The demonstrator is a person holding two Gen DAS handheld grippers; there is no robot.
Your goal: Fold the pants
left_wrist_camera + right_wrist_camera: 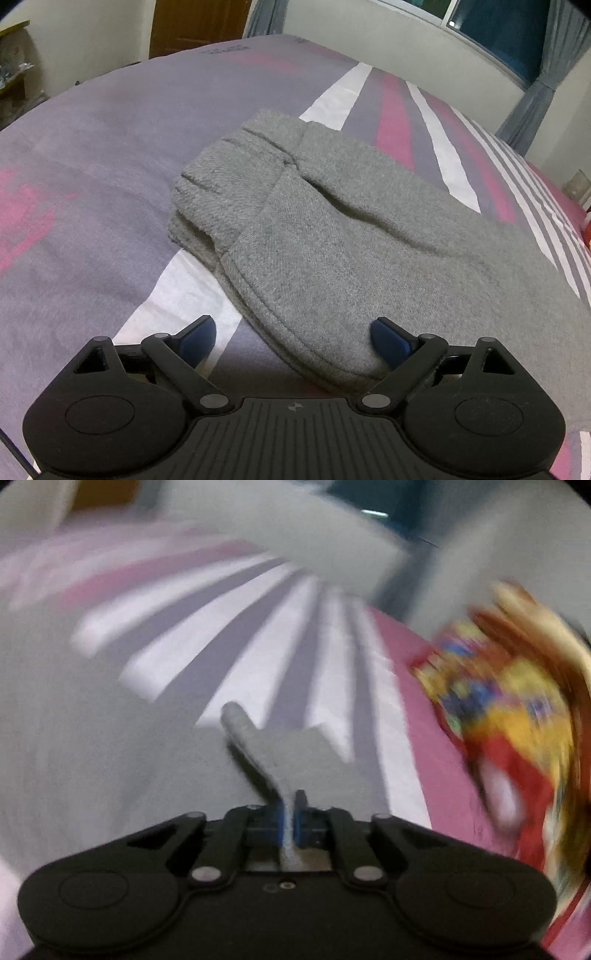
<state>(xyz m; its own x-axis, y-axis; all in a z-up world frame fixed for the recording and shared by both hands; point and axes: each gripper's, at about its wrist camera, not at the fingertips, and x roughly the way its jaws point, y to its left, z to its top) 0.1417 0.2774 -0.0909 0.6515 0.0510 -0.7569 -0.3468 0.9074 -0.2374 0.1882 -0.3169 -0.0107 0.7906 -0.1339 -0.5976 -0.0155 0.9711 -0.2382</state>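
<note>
Right gripper (291, 812) pinching edge of grey pants (280, 753), blue pads clamped tight on fabric fold, view blurred. Left gripper (293, 339) spread wide, right pad (388, 341) touching pants' near rounded edge, nothing pinched. Pants (314, 229) folded on striped purple-pink bedsheet (110, 177). Colourful blurred item (517, 709) to right.

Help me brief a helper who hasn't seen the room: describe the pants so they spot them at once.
Find the bed with its purple, pink and white striped cover. On it, before the open left gripper, lies a folded bundle: the pants. They are plain grey fleece, the only unstriped fabric there.
</note>
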